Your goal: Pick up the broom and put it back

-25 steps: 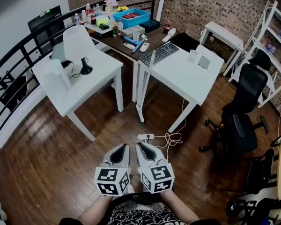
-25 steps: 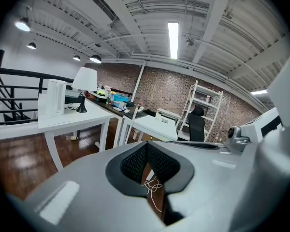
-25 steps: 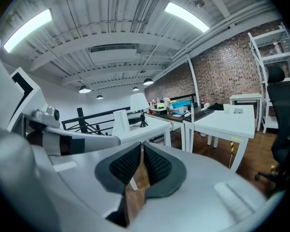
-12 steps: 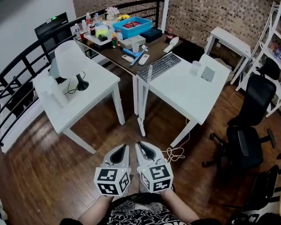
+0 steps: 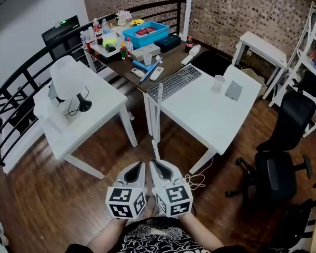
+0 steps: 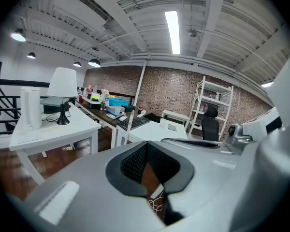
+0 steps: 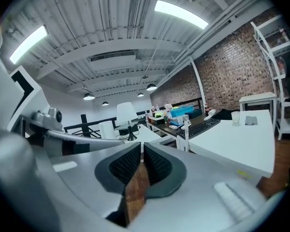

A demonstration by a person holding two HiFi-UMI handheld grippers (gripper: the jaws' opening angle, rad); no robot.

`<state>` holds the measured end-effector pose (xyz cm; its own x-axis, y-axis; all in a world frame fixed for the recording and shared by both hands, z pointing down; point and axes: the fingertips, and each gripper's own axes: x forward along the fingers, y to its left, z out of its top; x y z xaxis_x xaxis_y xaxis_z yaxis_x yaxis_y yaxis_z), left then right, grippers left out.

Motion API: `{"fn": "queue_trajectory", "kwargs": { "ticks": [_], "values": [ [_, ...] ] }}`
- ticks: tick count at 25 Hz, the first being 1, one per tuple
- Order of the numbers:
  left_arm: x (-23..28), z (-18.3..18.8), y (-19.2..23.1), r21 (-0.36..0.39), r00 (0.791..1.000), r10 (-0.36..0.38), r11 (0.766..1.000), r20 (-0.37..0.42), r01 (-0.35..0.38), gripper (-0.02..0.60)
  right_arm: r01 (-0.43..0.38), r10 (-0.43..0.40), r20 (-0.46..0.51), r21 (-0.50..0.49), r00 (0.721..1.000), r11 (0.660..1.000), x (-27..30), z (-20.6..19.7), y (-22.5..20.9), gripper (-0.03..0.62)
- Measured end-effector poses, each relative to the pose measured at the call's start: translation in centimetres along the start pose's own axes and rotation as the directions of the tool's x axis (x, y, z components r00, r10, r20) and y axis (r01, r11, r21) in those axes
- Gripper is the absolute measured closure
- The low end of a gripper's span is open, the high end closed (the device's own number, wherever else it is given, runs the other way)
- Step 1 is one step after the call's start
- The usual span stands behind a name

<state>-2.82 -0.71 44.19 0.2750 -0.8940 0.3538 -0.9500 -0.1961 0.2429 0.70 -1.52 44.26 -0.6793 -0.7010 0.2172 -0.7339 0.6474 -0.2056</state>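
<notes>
The broom (image 5: 155, 147), a slim white stick, leans upright against the near corner of the right white table (image 5: 200, 115), its lower end on the wood floor. My left gripper (image 5: 139, 164) and right gripper (image 5: 152, 163) are held side by side low in the head view, a short way in front of the broom's foot and pointing toward it. Both are shut with nothing between the jaws. The left gripper view shows the left gripper's (image 6: 146, 145) closed dark pads, and the right gripper view shows the right gripper's (image 7: 141, 147) the same way.
A second white table (image 5: 89, 115) with a lamp (image 5: 68, 83) stands at the left. A dark desk (image 5: 163, 59) with a blue bin, bottles and a keyboard (image 5: 174, 81) is behind. A black office chair (image 5: 284, 152) sits right. A cable (image 5: 196, 181) lies on the floor. A black railing runs along the left.
I have moved forward toward the tables: the broom's foot and the table corner sit closer to both grippers. The grippers stay shut and side by side.
</notes>
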Motion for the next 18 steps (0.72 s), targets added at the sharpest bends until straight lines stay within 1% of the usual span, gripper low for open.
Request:
{"fn": "queue_trajectory", "kwargs": {
  "ticks": [4, 7, 14, 18],
  "values": [
    [2.3, 0.6, -1.2, 0.004, 1.0, 0.012, 1.0, 0.011, -0.012, 0.577, -0.01, 0.01, 0.003, 0.006, 1.0, 1.0, 0.1, 0.5, -2.8, 0.579],
    [3.3, 0.9, -1.6, 0.012, 1.0, 0.028, 1.0, 0.006, -0.028, 0.577, -0.02, 0.02, 0.005, 0.004, 1.0, 1.0, 0.2, 0.9, -4.0, 0.579],
    [4.4, 1.6, -1.3, 0.018, 0.998, 0.061, 0.998, 0.008, -0.062, 0.577, -0.059, 0.059, 0.01, 0.01, 0.998, 0.998, 1.5, 1.3, -4.9, 0.579],
    [5.1, 2.1, -0.5, 0.022, 0.997, 0.07, 0.997, 0.014, -0.071, 0.577, -0.061, 0.061, 0.019, 0.012, 0.998, 0.998, 2.5, 1.6, -5.3, 0.579]
  ]
}}
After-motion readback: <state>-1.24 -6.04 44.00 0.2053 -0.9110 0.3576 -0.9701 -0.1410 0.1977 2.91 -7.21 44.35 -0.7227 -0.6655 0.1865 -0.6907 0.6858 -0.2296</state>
